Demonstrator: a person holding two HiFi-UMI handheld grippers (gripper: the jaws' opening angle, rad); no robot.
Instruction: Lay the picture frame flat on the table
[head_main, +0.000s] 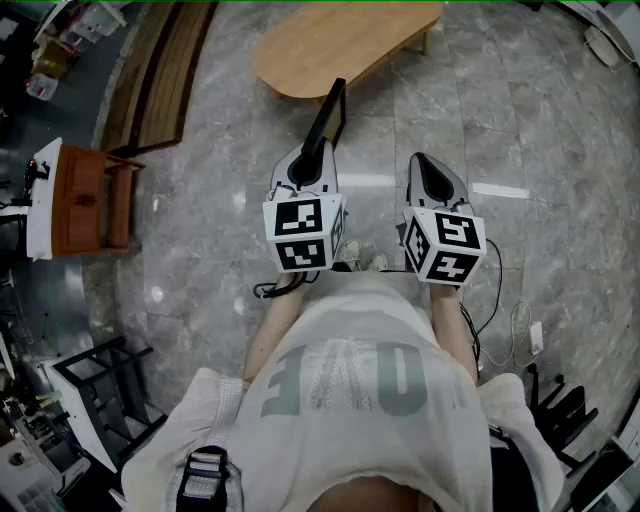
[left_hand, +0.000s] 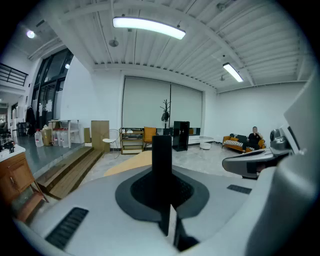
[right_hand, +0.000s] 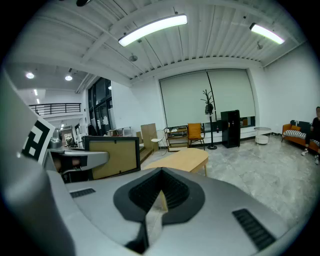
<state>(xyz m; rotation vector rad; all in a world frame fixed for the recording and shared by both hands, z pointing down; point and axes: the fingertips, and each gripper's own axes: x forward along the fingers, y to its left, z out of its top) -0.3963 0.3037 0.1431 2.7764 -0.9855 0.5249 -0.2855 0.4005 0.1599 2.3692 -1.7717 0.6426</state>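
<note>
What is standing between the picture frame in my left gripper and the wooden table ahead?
Nothing visible. The left gripper holds the picture frame upright in front of the wooden table, with only bare grey floor between them. The right gripper sits beside it, out of the path.

Top-down view. A person (head_main: 350, 390) in a pale shirt with grey lettering stands on a grey tiled floor (head_main: 560, 150), holding two grippers side by side and apart. The left gripper (head_main: 313, 158), behind its marker cube (head_main: 303, 232), grips a dark picture frame (head_main: 329, 115) seen edge-on and tilted. The frame's far end meets, in this view, the near edge of an oval wooden worktop (head_main: 340, 40). The right gripper (head_main: 424, 168), with its own cube (head_main: 445, 245), points the same way. Left: a brown wooden cabinet (head_main: 90, 200) and long wooden planks (head_main: 160, 70). Lower left: a black rack (head_main: 100, 385). Right: cables (head_main: 510, 320) on the floor.
</note>
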